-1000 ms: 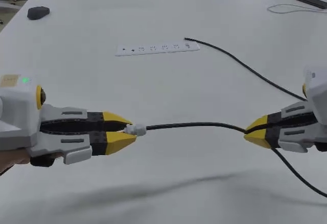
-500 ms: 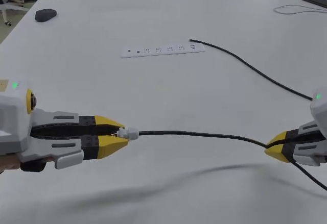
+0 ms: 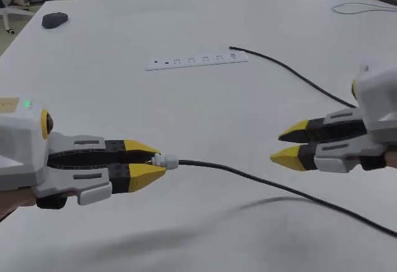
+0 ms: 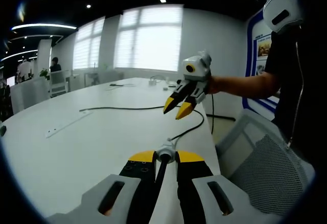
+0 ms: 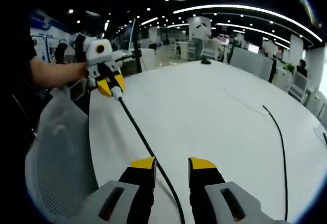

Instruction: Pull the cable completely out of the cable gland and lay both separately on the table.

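Right gripper: half a second ago it was pinching the black cable near the right edge of the head view. Now its yellow jaws are standing apart, gripping nothing, and it is hovering above the table, clear of the cable. In the right gripper view, the spread jaws of the right gripper are framing the cable, which is running under the gap toward the left gripper.

Left gripper: unchanged from before. It is keeping its jaws clenched on the white cable gland, holding it just above the table at the near left. In the left gripper view, the cable gland is sitting between the yellow tips, and the cable is curving away beneath the right gripper.

Cable: no longer stretched between the grippers. It is sagging onto the table while still entering the cable gland. Its far end is running off the right edge of the head view, and how deep it is sitting inside the cable gland cannot be told.

Background: a white power strip with a black cord and a computer mouse are lying farther back on the table.
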